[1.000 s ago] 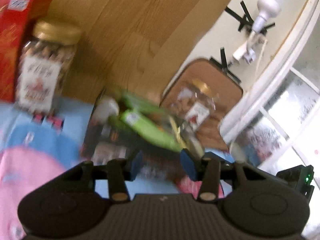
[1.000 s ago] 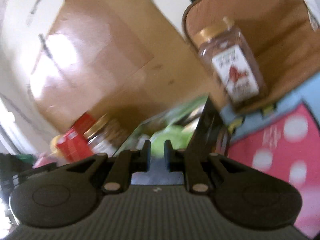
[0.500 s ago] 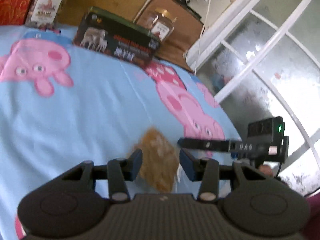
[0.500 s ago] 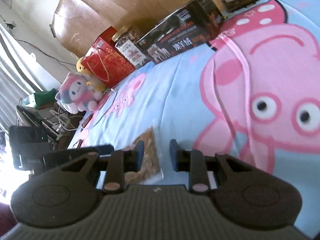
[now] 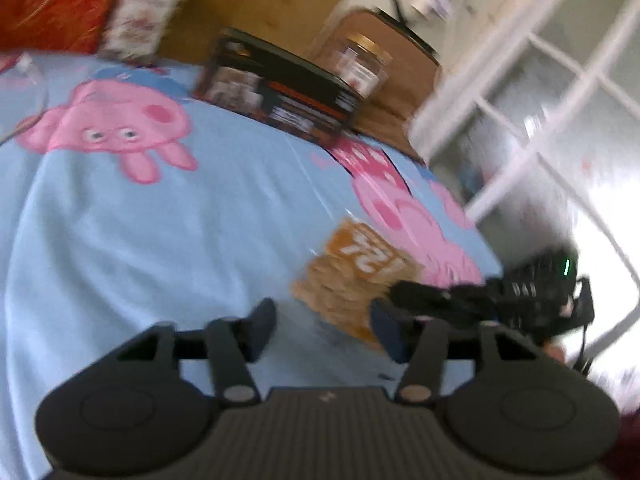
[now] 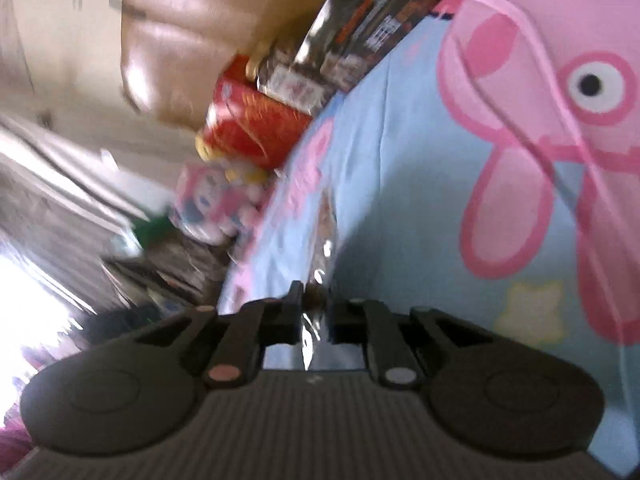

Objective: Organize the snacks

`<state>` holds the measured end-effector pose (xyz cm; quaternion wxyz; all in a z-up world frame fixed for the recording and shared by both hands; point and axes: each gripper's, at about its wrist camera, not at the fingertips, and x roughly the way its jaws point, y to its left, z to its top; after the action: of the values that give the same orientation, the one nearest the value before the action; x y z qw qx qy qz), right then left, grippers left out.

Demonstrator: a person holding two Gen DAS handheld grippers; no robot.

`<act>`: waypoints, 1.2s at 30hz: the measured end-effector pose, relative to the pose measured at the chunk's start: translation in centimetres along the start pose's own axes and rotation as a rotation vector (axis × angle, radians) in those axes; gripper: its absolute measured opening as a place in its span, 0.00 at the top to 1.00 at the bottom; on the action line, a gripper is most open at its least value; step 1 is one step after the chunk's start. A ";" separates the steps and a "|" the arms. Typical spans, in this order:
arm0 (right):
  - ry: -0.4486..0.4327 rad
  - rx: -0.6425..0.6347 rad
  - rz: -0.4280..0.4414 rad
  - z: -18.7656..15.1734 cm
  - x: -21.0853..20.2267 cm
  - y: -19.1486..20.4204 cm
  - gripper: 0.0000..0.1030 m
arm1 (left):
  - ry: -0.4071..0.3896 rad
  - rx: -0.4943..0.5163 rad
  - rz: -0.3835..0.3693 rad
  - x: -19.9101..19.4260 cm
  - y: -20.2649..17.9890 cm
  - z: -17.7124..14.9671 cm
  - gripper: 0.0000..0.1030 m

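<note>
A clear packet of brown snacks (image 5: 352,276) with an orange label lies on the light blue cartoon-pig cloth (image 5: 168,232). My left gripper (image 5: 324,330) is open just in front of the packet's near edge. My right gripper (image 6: 314,316) is shut on the packet's edge (image 6: 324,240), which I see edge-on between the jaws; in the left wrist view it (image 5: 460,296) reaches in from the right onto the packet.
At the back stand a dark box (image 5: 276,96), a gold-lidded jar (image 5: 360,64), a second jar (image 5: 144,16) and a red box (image 5: 52,4). Plush toys (image 6: 216,196) sit past the cloth's left end. A window (image 5: 560,100) is on the right.
My right gripper has closed on the snack packet and rolled over. My left gripper has shifted a little left and stays open. Both views are blurred by motion.
</note>
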<state>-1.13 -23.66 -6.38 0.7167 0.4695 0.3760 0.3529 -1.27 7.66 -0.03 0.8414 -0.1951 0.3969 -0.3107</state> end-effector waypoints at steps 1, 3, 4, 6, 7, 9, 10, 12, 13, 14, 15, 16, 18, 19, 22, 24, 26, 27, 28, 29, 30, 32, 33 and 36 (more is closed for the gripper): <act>-0.014 0.033 0.030 0.3 -0.3 -0.4 0.88 | -0.003 -0.058 -0.035 -0.1 0.8 0.4 0.44; -0.032 0.068 0.072 0.7 -0.8 -0.8 0.88 | -0.002 -0.144 -0.108 0.1 1.9 0.9 0.44; -0.040 0.072 0.088 0.9 -0.9 -0.7 0.88 | -0.004 -0.171 -0.139 0.2 2.2 1.1 0.44; -0.050 0.082 0.132 1.2 -1.0 -0.7 0.88 | 0.000 -0.193 -0.179 0.8 2.1 1.5 0.42; -0.052 0.090 0.158 1.4 -0.9 -0.6 0.88 | 0.005 -0.195 -0.191 1.1 1.9 1.7 0.42; -0.053 0.099 0.197 1.9 -0.8 -0.4 0.88 | 0.018 -0.187 -0.205 1.8 1.4 1.8 0.44; -0.048 0.098 0.209 2.1 -0.7 -0.3 0.88 | 0.017 -0.176 -0.207 2.1 1.1 1.9 0.48; -0.042 0.076 0.194 2.6 -0.4 0.1 0.88 | 0.008 -0.157 -0.209 2.5 0.6 2.4 0.60; -0.045 0.064 0.180 3.0 -0.3 0.1 0.88 | 0.000 -0.147 -0.202 2.5 0.4 2.7 0.66; -0.045 0.060 0.172 3.4 -0.2 0.2 0.88 | -0.007 -0.140 -0.198 2.6 0.4 3.2 0.70; -0.045 0.062 0.173 3.9 -0.3 0.1 0.88 | -0.012 -0.138 -0.199 2.6 0.4 3.7 0.70; -0.047 0.058 0.174 4.4 -0.1 0.2 0.88 | -0.017 -0.135 -0.198 2.7 0.4 4.3 0.71; -0.052 0.022 0.166 5.6 0.2 0.9 0.88 | -0.032 -0.114 -0.183 2.7 0.1 5.6 0.71; -0.059 -0.004 0.155 6.3 0.5 1.3 0.88 | -0.043 -0.096 -0.170 2.8 -0.1 6.5 0.71; -0.094 -0.095 0.114 8.5 1.6 3.1 0.87 | -0.085 -0.036 -0.125 3.3 -0.7 9.5 0.71; -0.132 -0.164 0.079 10.2 2.4 4.3 0.87 | -0.106 -0.017 -0.106 4.1 -0.7 11.9 0.70; -0.174 -0.206 0.047 11.6 3.1 5.1 0.87 | -0.125 0.010 -0.086 5.3 -0.7 14.3 0.69; -0.195 -0.217 0.030 12.4 3.6 5.3 0.87 | -0.129 0.020 -0.075 6.0 -0.7 15.5 0.69; -0.216 -0.219 0.015 13.3 4.0 5.3 0.87 | -0.131 0.028 -0.065 6.8 -0.6 16.6 0.68; -0.230 -0.217 0.005 14.1 4.2 5.0 0.87 | -0.131 0.033 -0.055 7.6 -0.5 17.7 0.68; -0.250 -0.212 -0.010 15.0 4.6 4.8 0.86 | -0.128 0.037 -0.046 8.5 -0.4 18.7 0.68; -0.280 -0.201 -0.035 16.4 5.2 4.3 0.86 | -0.124 0.047 -0.022 10.2 -0.3 20.4 0.67; -0.294 -0.191 -0.050 17.1 5.6 4.0 0.85 | -0.122 0.050 -0.011 11.0 -0.2 21.2 0.67; -0.335 -0.201 -0.114 18.6 6.4 3.7 0.79 | -0.120 0.064 0.031 13.3 -0.1 22.9 0.65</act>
<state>17.52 -24.59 0.89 0.8312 0.4258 0.2406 0.2643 23.28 0.47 6.70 0.8742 -0.1803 0.3384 -0.2979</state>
